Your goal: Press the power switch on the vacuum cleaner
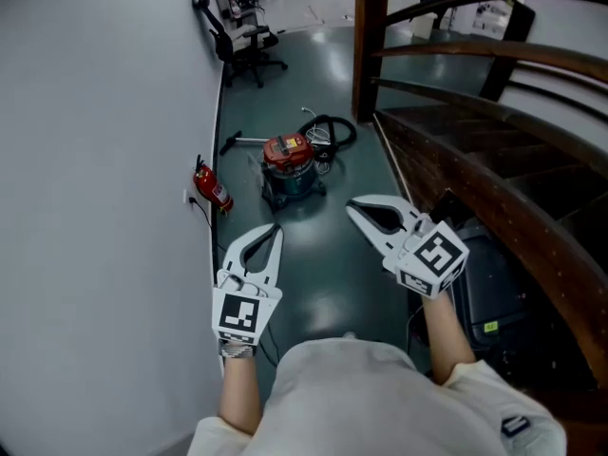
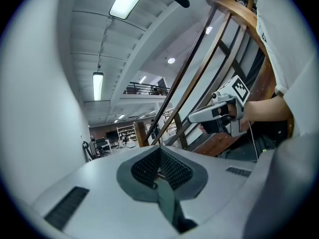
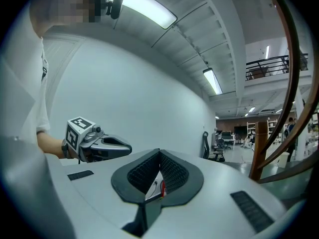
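Observation:
The vacuum cleaner stands on the dark green floor ahead, a red lid on a dark drum, with its black hose coiled behind and a wand lying to its left. Its switch is too small to make out. My left gripper is held near me, shut and empty, pointing toward the vacuum from a good distance. My right gripper is shut too, level with it on the right. The left gripper view has its jaws closed, with the right gripper beyond. The right gripper view shows the left gripper.
A grey wall runs along the left, with a red fire extinguisher at its foot. A wooden staircase and its post close off the right. Office chairs stand far back. A black case lies by my right arm.

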Action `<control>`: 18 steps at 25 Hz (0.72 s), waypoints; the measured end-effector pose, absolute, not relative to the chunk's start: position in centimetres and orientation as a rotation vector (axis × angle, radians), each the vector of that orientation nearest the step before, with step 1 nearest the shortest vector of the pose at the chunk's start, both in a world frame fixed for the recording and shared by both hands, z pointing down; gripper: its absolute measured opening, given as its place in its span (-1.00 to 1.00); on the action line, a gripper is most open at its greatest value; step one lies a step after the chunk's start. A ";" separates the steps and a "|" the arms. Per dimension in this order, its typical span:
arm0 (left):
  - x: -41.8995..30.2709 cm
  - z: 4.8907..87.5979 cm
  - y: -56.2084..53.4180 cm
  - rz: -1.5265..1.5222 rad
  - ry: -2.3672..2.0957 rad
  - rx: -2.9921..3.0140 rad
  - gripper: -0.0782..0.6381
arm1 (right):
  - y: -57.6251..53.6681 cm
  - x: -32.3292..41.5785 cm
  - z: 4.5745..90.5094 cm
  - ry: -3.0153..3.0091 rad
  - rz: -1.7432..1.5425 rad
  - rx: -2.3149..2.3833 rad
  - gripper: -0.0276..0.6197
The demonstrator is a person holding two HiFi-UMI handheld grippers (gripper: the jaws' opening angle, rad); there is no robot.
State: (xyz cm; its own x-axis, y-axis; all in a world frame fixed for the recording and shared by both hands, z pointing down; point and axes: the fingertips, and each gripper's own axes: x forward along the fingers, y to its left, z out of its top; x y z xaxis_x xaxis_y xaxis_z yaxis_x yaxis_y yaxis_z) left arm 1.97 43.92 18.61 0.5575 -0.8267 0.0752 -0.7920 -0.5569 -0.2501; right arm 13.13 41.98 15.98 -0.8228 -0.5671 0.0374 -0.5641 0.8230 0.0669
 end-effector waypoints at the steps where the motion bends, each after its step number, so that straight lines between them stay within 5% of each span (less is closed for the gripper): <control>1: 2.2 18.7 43.9 -0.273 1.373 -2.606 -0.79 | 41.9 13.3 16.1 -2.951 -0.070 0.909 -0.83; 18: 6.3 19.1 42.4 -0.268 1.457 -2.591 -0.79 | 39.8 17.9 16.6 -2.953 -0.059 0.866 -0.83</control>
